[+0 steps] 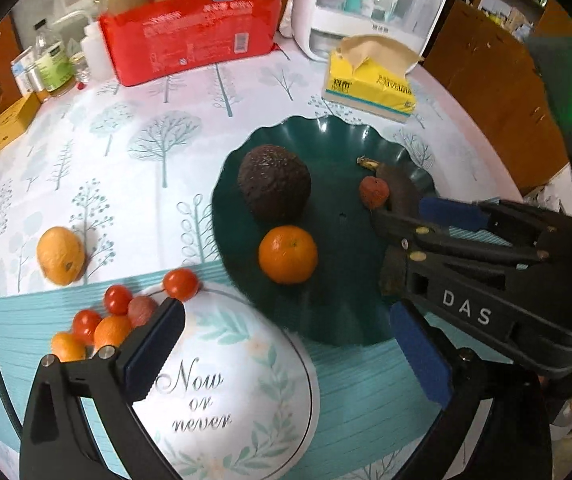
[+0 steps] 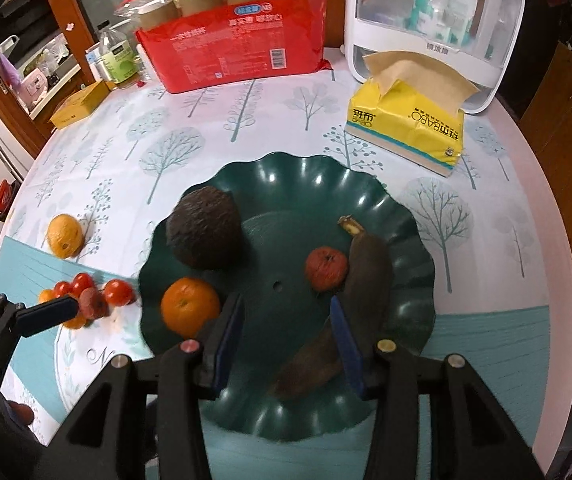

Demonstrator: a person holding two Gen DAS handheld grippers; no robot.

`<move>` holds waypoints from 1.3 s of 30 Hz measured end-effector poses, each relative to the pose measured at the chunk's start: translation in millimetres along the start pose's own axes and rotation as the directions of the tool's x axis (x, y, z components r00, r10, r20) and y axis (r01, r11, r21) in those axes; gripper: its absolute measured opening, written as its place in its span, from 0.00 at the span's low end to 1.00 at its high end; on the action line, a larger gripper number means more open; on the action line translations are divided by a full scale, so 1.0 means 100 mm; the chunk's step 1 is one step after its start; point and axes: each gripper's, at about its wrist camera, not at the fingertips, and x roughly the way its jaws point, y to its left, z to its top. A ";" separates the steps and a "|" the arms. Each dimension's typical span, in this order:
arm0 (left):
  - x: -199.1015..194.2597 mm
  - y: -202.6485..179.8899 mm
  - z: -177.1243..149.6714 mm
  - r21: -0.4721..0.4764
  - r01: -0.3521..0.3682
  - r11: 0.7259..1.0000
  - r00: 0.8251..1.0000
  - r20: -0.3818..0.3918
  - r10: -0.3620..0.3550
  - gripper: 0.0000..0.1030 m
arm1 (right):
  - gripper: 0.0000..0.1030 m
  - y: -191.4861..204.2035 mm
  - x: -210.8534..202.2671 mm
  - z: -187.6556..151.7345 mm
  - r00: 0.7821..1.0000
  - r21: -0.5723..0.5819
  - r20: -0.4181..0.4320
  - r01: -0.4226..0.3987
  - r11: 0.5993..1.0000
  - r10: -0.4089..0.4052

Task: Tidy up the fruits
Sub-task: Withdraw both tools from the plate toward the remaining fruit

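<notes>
Green dish (image 2: pixel 406 216) already carries avocado (image 2: pixel 204 228), orange (image 2: pixel 190 307), banana (image 2: pixel 362 276) and a small red fruit (image 2: pixel 326 269). Small fruits (image 1: pixel 102 322) sit heaped on the white plate (image 1: pixel 238 380); one lemon (image 1: pixel 61 255) lies loose on the counter (image 1: pixel 134 148). Left claw (image 1: pixel 286 344) released over the plate; right claw (image 2: pixel 286 340) released over the dish. Sorting appears partly done.

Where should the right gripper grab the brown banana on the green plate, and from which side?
Grip the banana across its thick middle, coming from above with the fingers spanning its width. It lies flat and lengthwise on the green plate, stem pointing away. The small red fruit sits against its left side, so grip a bit nearer than that. The right gripper is open just above its near end.
</notes>
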 end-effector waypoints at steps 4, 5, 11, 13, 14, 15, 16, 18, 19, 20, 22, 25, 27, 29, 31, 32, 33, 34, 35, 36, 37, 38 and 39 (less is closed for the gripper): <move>-0.15 0.11 -0.20 -0.033 -0.013 0.999 1.000 0.011 0.013 0.99 | 0.44 0.12 -0.11 -0.18 1.000 -0.016 0.006 -0.007 1.000 0.007; -0.19 0.14 -0.26 -0.035 -0.024 0.999 1.000 0.012 0.024 0.99 | 0.44 0.15 -0.14 -0.22 1.000 -0.019 0.008 -0.010 1.000 0.010; -0.47 0.34 -0.54 -0.050 -0.062 0.997 0.996 0.061 0.065 0.99 | 0.45 0.34 -0.32 -0.46 0.999 -0.038 0.012 -0.041 0.998 0.041; -0.60 0.46 -0.63 -0.068 -0.060 0.996 0.995 0.079 0.065 0.99 | 0.45 0.43 -0.38 -0.52 0.998 -0.053 0.017 -0.052 0.997 0.053; -0.64 0.50 -0.67 -0.076 -0.066 0.995 0.994 0.088 0.072 0.99 | 0.45 0.48 -0.41 -0.54 0.998 -0.062 0.019 -0.058 0.996 0.059; -0.69 0.56 -0.70 -0.083 -0.073 0.994 0.992 0.094 0.080 0.99 | 0.45 0.52 -0.44 -0.56 0.998 -0.072 0.021 -0.065 0.995 0.066; -0.76 0.63 -0.73 -0.093 -0.076 0.993 0.992 0.096 0.085 0.99 | 0.45 0.58 -0.47 -0.57 0.997 -0.085 0.024 -0.073 0.994 0.075; -0.86 0.75 -0.75 -0.118 -0.083 0.990 0.991 0.094 0.095 0.99 | 0.45 0.68 -0.52 -0.57 0.996 -0.111 0.031 -0.083 0.990 0.087; -0.90 0.80 -0.75 -0.129 -0.090 0.988 0.990 0.094 0.103 0.99 | 0.45 0.74 -0.55 -0.56 0.995 -0.127 0.036 -0.087 0.988 0.092; -0.95 0.84 -0.75 -0.140 -0.100 0.985 0.989 0.093 0.114 0.99 | 0.45 0.80 -0.59 -0.55 0.994 -0.142 0.043 -0.092 0.986 0.099; -1.06 0.97 -0.72 -0.160 -0.125 0.979 0.985 0.101 0.142 0.99 | 0.45 0.92 -0.64 -0.50 0.991 -0.164 0.056 -0.109 0.980 0.119; -1.25 1.16 -0.65 -0.184 -0.142 0.973 0.979 0.121 0.166 0.99 | 0.45 1.08 -0.73 -0.42 0.986 -0.192 0.078 -0.130 0.973 0.147; -1.40 1.31 -0.58 -0.218 -0.143 0.965 0.974 0.144 0.177 0.99 | 0.45 1.20 -0.78 -0.35 0.982 -0.214 0.089 -0.146 0.966 0.168; -1.50 1.44 -0.51 -0.237 -0.151 0.960 0.967 0.165 0.193 0.99 | 0.45 1.30 -0.81 -0.28 0.979 -0.238 0.101 -0.151 0.960 0.179; -1.60 1.59 -0.40 -0.254 -0.178 0.951 0.956 0.182 0.228 0.99 | 0.45 1.42 -0.84 -0.21 0.975 -0.268 0.114 -0.156 0.951 0.192; -1.62 1.64 -0.35 -0.257 -0.184 0.949 0.954 0.185 0.235 0.99 | 0.45 1.48 -0.84 -0.18 0.973 -0.279 0.118 -0.159 0.947 0.198; -1.64 1.72 -0.28 -0.258 -0.184 0.949 0.954 0.185 0.235 0.99 | 0.45 1.54 -0.84 -0.15 0.971 -0.289 0.118 -0.165 0.943 0.206; -1.64 1.77 -0.23 -0.254 -0.178 0.951 0.955 0.187 0.229 0.99 | 0.45 1.57 -0.82 -0.14 0.970 -0.294 0.116 -0.170 0.941 0.212; -1.65 1.82 -0.19 -0.247 -0.174 0.953 0.956 0.189 0.224 0.99 | 0.45 1.62 -0.79 -0.13 0.969 -0.299 0.113 -0.176 0.938 0.218; -1.63 1.87 -0.13 -0.232 -0.173 0.957 0.957 0.188 0.219 0.99 | 0.45 1.67 -0.75 -0.12 0.968 -0.304 0.108 -0.184 0.935 0.226; -1.59 1.91 -0.07 -0.209 -0.170 0.963 0.962 0.179 0.208 0.99 | 0.45 1.71 -0.71 -0.12 0.968 -0.309 0.102 -0.189 0.932 0.230; -1.54 1.95 0.00 -0.175 -0.161 0.971 0.967 0.171 0.191 0.99 | 0.45 1.75 -0.66 -0.12 0.967 -0.315 0.095 -0.195 0.929 0.235; -1.48 1.97 0.05 -0.140 -0.160 0.977 0.969 0.165 0.183 0.99 | 0.45 1.79 -0.61 -0.12 0.966 -0.325 0.090 -0.204 0.924 0.244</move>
